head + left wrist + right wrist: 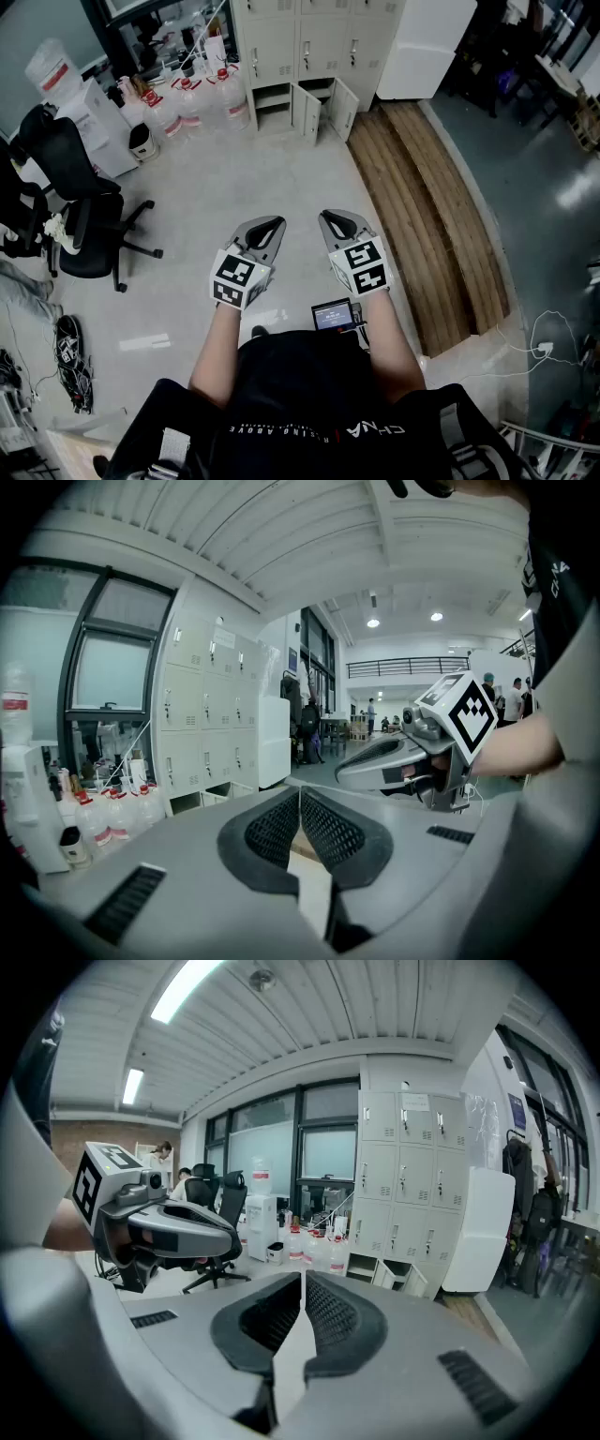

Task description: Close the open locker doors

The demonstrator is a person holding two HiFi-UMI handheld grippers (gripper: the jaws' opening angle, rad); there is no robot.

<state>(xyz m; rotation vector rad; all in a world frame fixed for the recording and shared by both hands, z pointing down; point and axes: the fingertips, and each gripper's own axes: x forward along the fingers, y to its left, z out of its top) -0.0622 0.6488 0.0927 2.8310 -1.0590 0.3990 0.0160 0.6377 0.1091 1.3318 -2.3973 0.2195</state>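
Here, a person holds a claw in each hand, side by side above a pale floor (234,178). The left claw (270,223) has its jaws pressed together with nothing between them; the right claw (334,219) matches it, tips meeting, empty. Well ahead of both claws stands a bank of pale lockers (323,42). In its bottom row, two open locker doors (306,114) swing outward (neither claw is near them). A black office chair (89,225) sits far left of the left claw. Wooden boards (422,216) lie just right of the right claw.
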